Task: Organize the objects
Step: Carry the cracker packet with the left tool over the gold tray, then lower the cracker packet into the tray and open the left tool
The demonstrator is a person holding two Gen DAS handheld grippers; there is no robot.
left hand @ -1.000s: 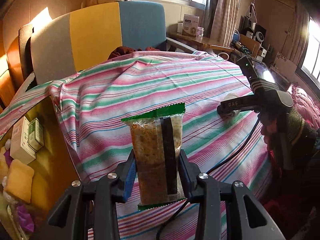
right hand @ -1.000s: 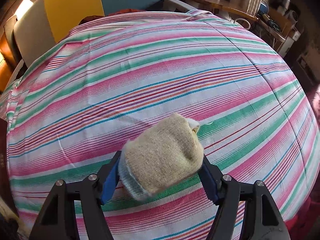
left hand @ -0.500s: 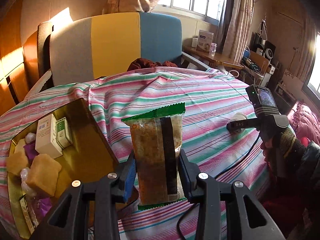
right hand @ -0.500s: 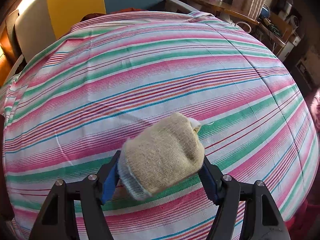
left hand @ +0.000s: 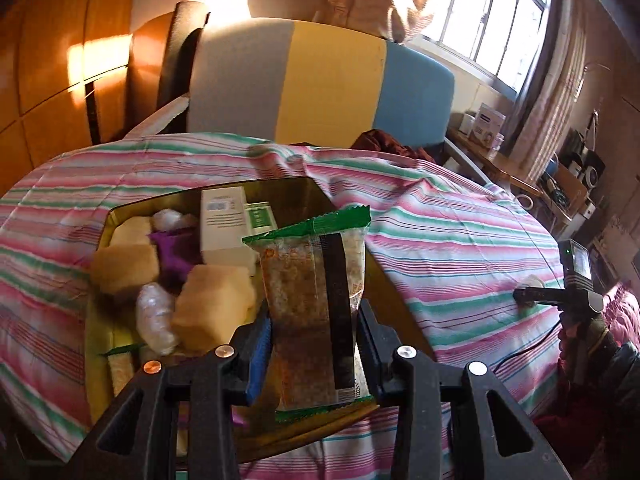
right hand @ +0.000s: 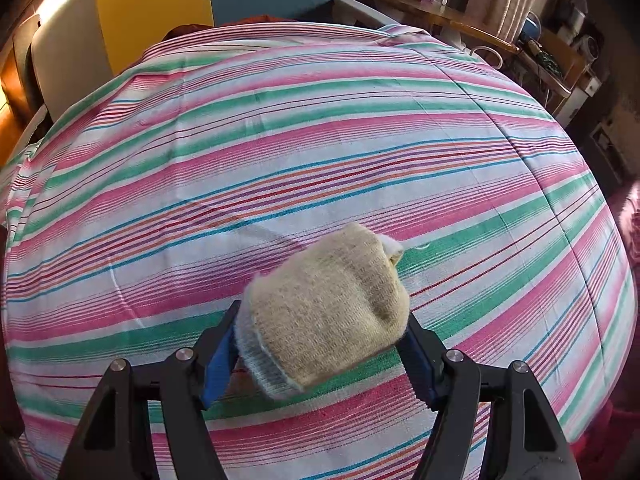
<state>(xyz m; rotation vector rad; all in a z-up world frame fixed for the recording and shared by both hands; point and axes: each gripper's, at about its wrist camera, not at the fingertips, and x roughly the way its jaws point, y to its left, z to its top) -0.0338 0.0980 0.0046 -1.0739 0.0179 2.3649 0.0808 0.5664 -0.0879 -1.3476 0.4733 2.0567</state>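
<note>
My left gripper is shut on a clear snack packet with green ends and holds it upright above the near right part of a yellow tray. The tray holds white boxes, beige sponge-like blocks, a purple item and wrapped pieces. My right gripper is shut on a rolled beige knitted sock, just above the striped cloth. The right gripper also shows at the right edge of the left wrist view.
A pink, green and white striped cloth covers the table. A grey, yellow and blue chair back stands behind it. A cluttered wooden side table and shelves are at the far right. A black cable trails near the right edge.
My left gripper has swung left with the packet, from over bare cloth to above the yellow tray, which now fills the lower left. My right gripper with the sock has barely moved.
</note>
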